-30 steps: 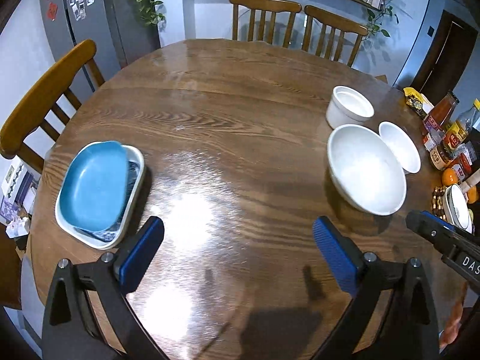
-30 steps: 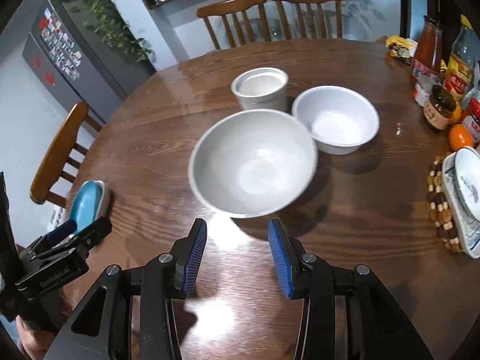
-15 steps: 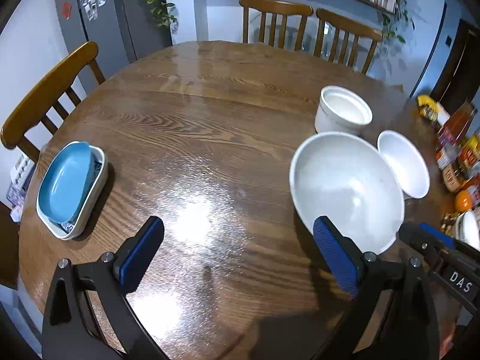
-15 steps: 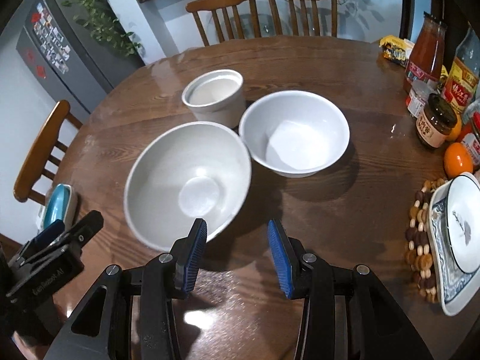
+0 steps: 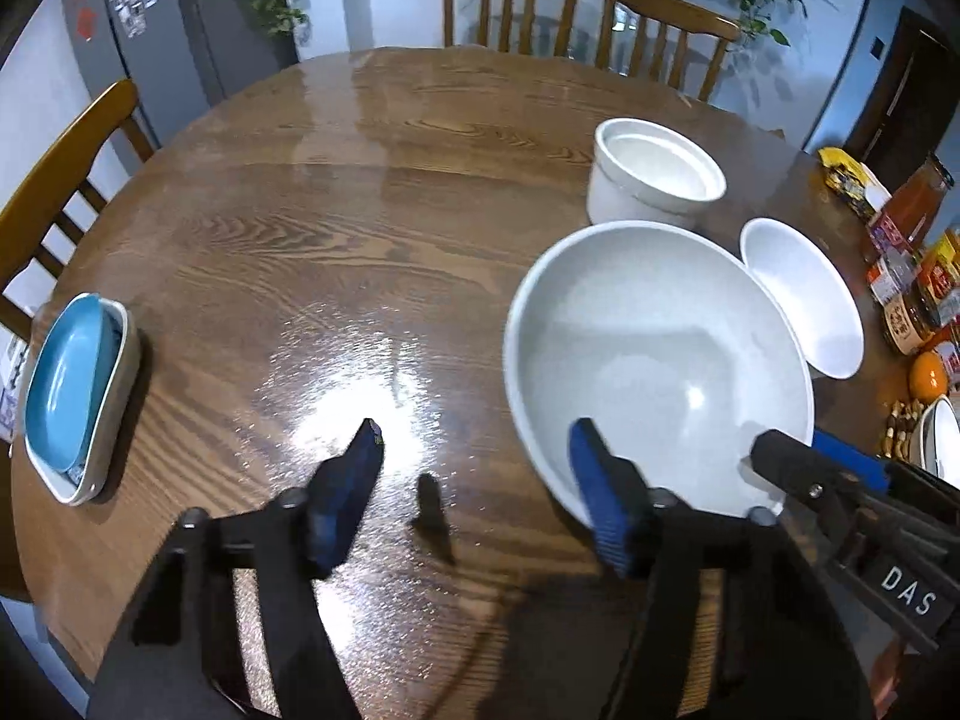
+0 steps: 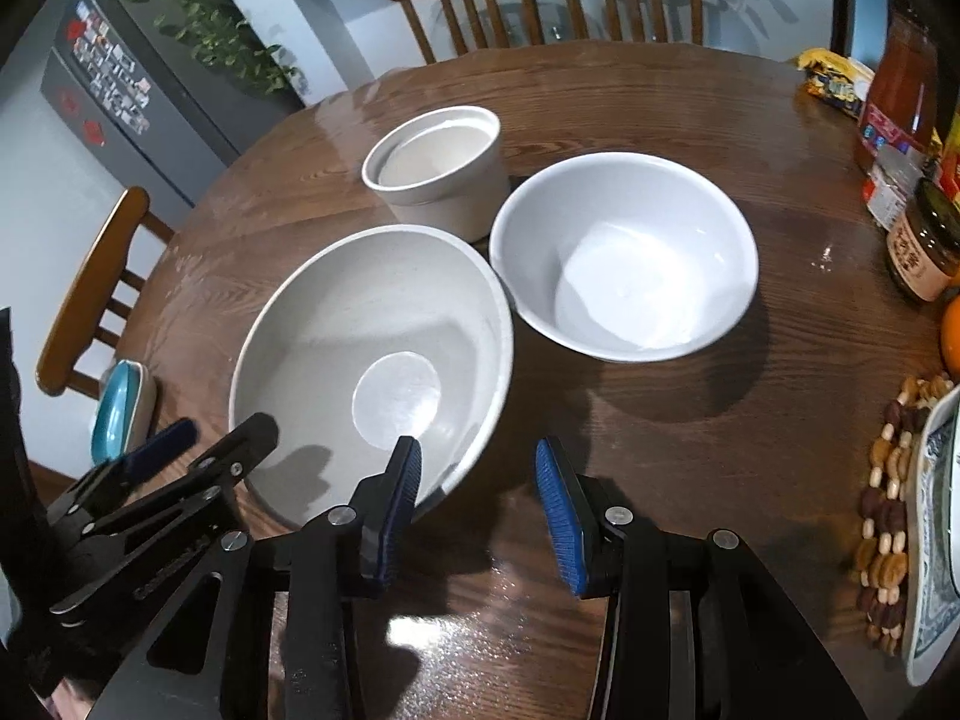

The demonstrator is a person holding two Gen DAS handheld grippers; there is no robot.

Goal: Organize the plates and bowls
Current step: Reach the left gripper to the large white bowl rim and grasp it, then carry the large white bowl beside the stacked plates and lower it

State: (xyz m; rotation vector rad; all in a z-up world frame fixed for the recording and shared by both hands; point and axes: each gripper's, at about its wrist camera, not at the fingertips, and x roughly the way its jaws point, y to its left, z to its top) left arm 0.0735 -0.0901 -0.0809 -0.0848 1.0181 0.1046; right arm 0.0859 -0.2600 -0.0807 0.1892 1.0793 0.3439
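Observation:
A large grey-white bowl (image 5: 654,360) (image 6: 372,354) sits on the round wooden table, with a smaller white bowl (image 5: 801,294) (image 6: 624,252) to its right and a white straight-sided pot (image 5: 654,180) (image 6: 438,162) behind. A blue plate stacked in a white dish (image 5: 75,384) (image 6: 120,414) lies at the table's left edge. My left gripper (image 5: 474,456) is open, its right finger over the large bowl's near rim. My right gripper (image 6: 477,468) is open, its left finger at the same bowl's near-right rim.
Jars, bottles and an orange (image 6: 951,342) crowd the right edge. A patterned dish on a beaded mat (image 6: 894,516) lies at the near right. Wooden chairs (image 5: 576,6) stand behind and to the left of the table.
Both grippers have moved closer to the large bowl. The left gripper's jaws have narrowed and swung right. The right gripper's left finger now overlaps the bowl's rim.

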